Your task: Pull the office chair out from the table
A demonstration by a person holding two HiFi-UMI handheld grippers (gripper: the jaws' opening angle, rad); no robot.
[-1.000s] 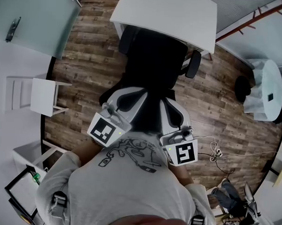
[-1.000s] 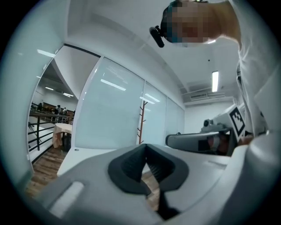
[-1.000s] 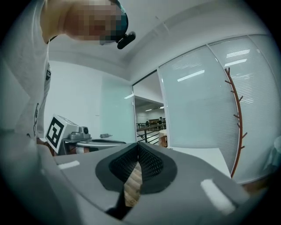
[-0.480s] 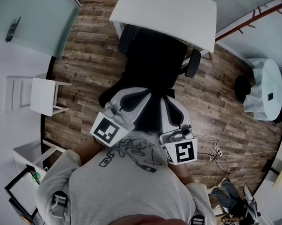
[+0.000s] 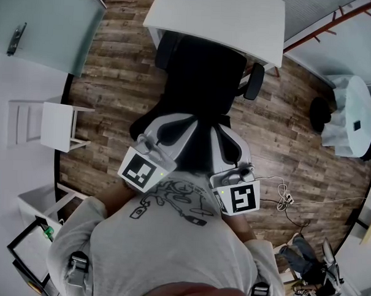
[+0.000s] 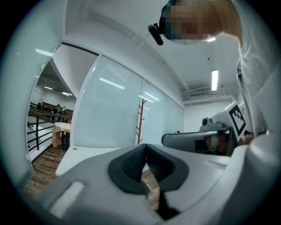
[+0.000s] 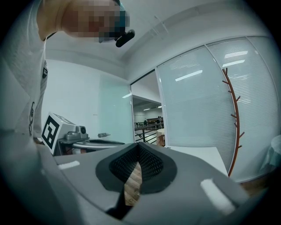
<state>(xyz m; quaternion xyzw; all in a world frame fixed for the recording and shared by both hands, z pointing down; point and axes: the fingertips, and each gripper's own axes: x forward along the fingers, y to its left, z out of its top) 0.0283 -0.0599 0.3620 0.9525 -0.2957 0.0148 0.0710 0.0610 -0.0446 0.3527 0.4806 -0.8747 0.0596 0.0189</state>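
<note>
A black office chair [image 5: 201, 74] stands tucked under the white table [image 5: 240, 18] in the head view, its seat below the tabletop's near edge. Both grippers reach level over the top of its backrest [image 5: 201, 148], which shows dark between them. My left gripper [image 5: 177, 120] is shut, and so is my right gripper [image 5: 223, 135]. In the left gripper view the jaw tips [image 6: 145, 147] meet with nothing between them. The right gripper view shows the same at its tips [image 7: 138, 147]. Whether either gripper touches the backrest cannot be told.
A small white chair [image 5: 57, 126] stands left on the wood floor. At the right are a round cloth-covered table [image 5: 352, 115], a dark object [image 5: 319, 116] and loose cables [image 5: 284, 201]. A red-brown coat rack [image 7: 232, 123] stands by the glass wall behind the table.
</note>
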